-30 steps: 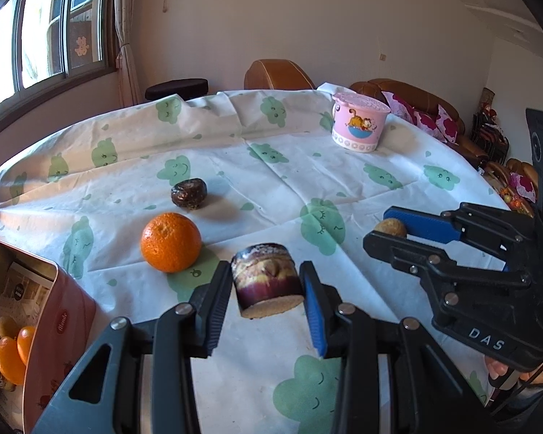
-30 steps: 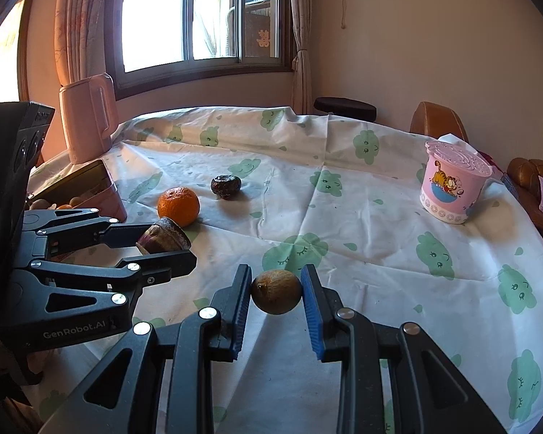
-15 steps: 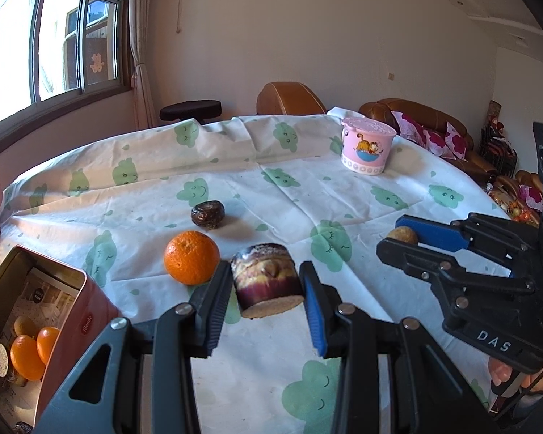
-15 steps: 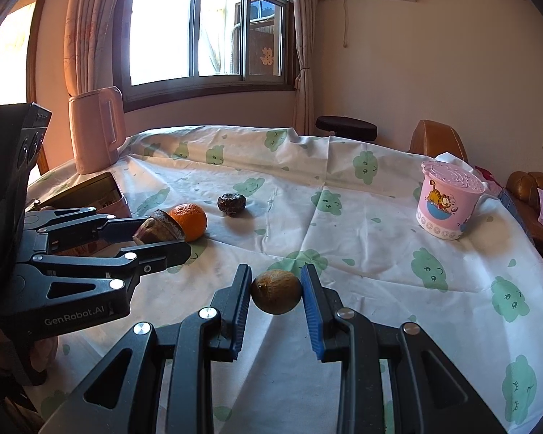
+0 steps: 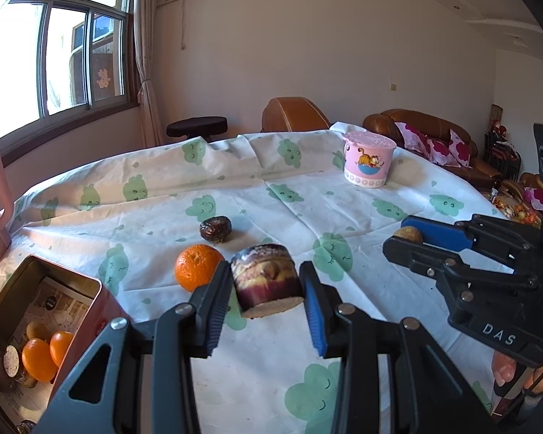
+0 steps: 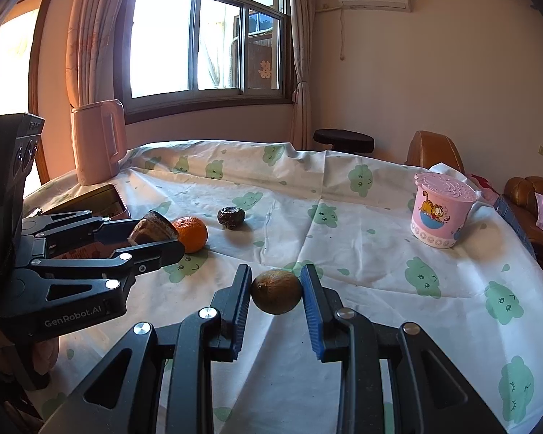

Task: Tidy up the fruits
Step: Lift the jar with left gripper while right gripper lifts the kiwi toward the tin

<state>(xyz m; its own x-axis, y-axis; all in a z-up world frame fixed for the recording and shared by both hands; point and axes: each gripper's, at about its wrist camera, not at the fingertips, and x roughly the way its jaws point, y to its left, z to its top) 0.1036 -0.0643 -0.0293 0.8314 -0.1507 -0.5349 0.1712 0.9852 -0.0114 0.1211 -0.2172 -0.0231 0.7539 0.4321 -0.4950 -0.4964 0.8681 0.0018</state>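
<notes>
Worktop: tin at near left edge, fruits inside | jug behind tin, at left edge | orange right of tin, toward the centre | dark fruit just behind orange | lidded cup near far right edge, well apart from the fruits.

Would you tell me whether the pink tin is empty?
Not empty: the open pink tin already holds oranges and other fruit.
</notes>
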